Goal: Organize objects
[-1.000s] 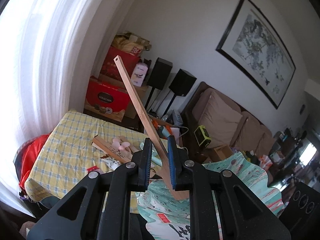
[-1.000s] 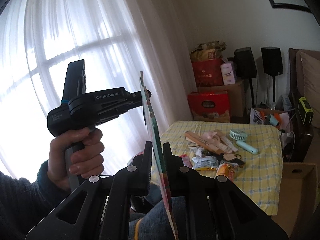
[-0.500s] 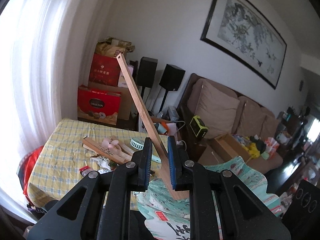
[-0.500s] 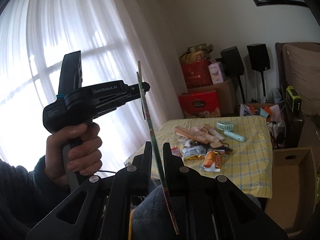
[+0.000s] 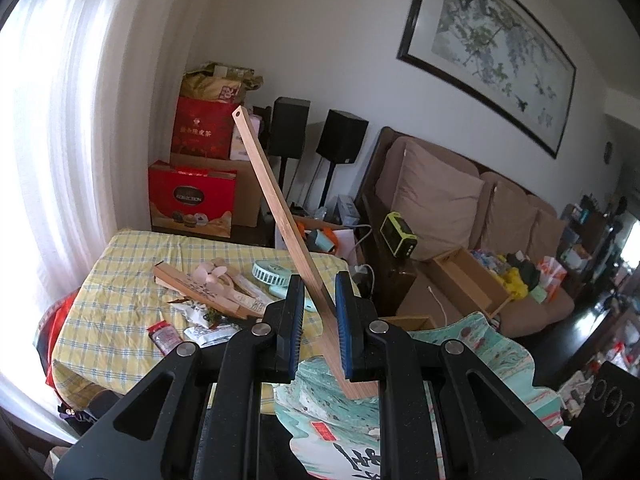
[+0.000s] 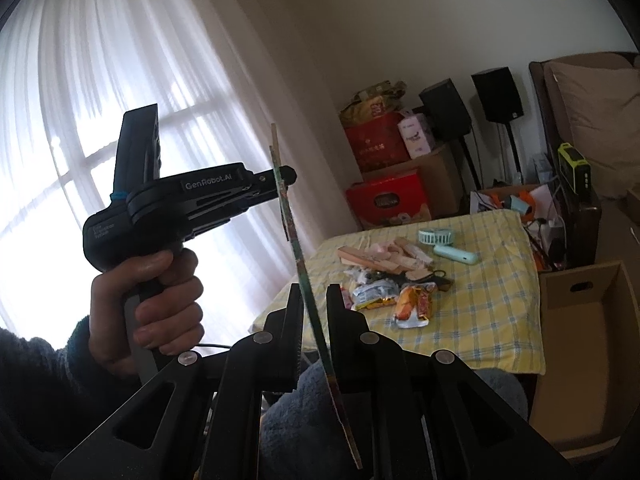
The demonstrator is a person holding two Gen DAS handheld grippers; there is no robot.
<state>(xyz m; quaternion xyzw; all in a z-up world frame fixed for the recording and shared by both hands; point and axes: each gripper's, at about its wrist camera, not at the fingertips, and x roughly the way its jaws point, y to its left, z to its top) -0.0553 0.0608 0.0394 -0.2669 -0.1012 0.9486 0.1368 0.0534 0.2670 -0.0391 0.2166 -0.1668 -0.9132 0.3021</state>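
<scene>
Your left hand-held gripper [image 5: 318,312] is pinching the bamboo handle [image 5: 280,216] of a flat fan [image 5: 404,408], the stick rising slantwise up and to the left from between its blue pads [image 5: 343,320]; the fan's teal marbled face spreads out below and to the right of the jaws. In the right wrist view your left hand [image 6: 148,304] grips that tool's black body, and the fan shows edge-on [image 6: 298,248], tilted, with its upper part clamped at the tool's tip.

Your right hand-held gripper [image 6: 314,320] has its jaws pressed together on the lower edge of the same fan, so the fan is held in the air between both tools, above your lap and short of the desk.

The desk [image 6: 492,320], under a yellow checked cloth, carries a loose heap near its middle: a closed wooden folding fan [image 6: 368,258], a mint handheld electric fan [image 6: 444,242] toward the far edge, and snack packets [image 6: 412,306] nearer you. A red packet [image 5: 164,336] lies apart by the near edge in the left wrist view. An open cardboard box [image 6: 588,344] stands just beside the desk's right side.
</scene>
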